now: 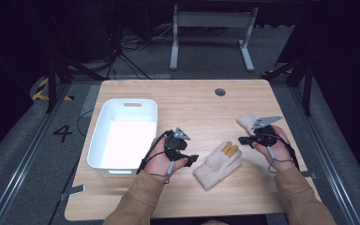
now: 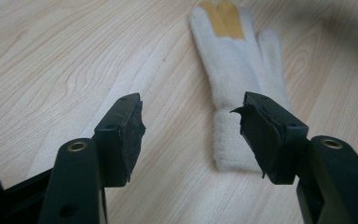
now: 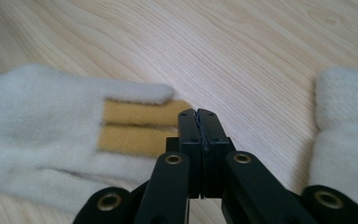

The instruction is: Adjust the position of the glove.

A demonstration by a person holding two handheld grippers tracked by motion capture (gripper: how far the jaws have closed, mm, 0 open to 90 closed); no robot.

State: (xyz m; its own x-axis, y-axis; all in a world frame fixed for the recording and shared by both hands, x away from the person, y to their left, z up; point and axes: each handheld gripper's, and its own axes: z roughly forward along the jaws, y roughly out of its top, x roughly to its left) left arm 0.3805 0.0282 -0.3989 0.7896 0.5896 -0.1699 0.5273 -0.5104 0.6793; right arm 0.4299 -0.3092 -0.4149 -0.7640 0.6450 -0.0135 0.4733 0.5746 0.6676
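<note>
A cream knitted glove with two mustard-yellow fingers lies flat on the wooden table, between the two grippers. The left gripper sits just beside the glove's cuff with its jaws spread wide and nothing between them; in the left gripper view the cuff lies just ahead of the right-hand finger, partly hidden behind it, while the left-hand finger stands over bare wood. The glove's yellow fingertips point away from this gripper. The right gripper is pressed closed, its two fingers meeting with nothing caught between them, and their tips stand right at the ends of the glove's yellow fingers; whether they touch the wool cannot be told. A second cream glove lies close behind the right gripper, partly covered by its grey plate, and in the right gripper view it shows at the right edge, apart from the closed fingers. A white plastic bin stands on the table to the outer side of the left gripper, close to the person's left hand. Nothing lies between either gripper's fingers and the first glove.
</note>
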